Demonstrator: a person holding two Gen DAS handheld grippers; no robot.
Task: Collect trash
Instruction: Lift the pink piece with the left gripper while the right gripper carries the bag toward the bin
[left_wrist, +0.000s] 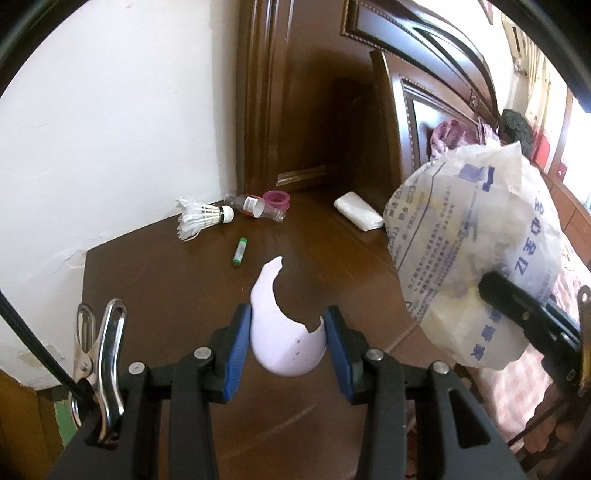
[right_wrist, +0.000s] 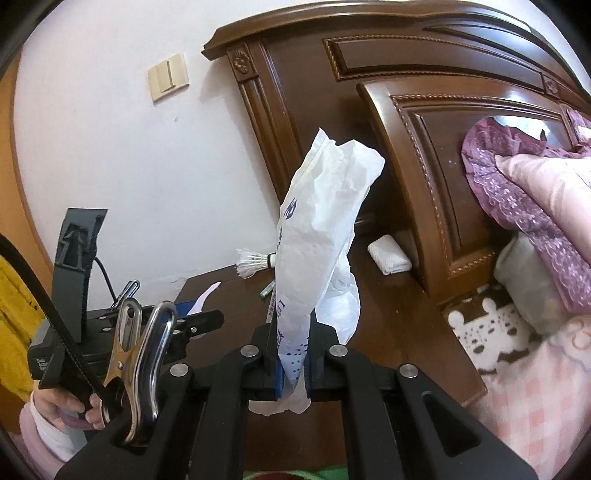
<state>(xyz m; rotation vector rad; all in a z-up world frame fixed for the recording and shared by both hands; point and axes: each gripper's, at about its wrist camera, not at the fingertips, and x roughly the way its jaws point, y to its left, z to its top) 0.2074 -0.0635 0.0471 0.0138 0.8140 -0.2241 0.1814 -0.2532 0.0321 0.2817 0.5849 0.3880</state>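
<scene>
Left gripper (left_wrist: 287, 334) clamps eggshell (left_wrist: 282, 332) — right gripper (right_wrist: 291, 363) pinches plastic bag (right_wrist: 317, 236), contents hidden.

On the nightstand (left_wrist: 155, 280), against the wall at the back, shuttlecock (left_wrist: 201, 218) left of bottle (left_wrist: 258, 209), tape roll (left_wrist: 276, 199) behind it, folded tissue (left_wrist: 359, 211) far right, small tube (left_wrist: 239, 251) nearer, broken shell (left_wrist: 284, 325) nearest.
</scene>
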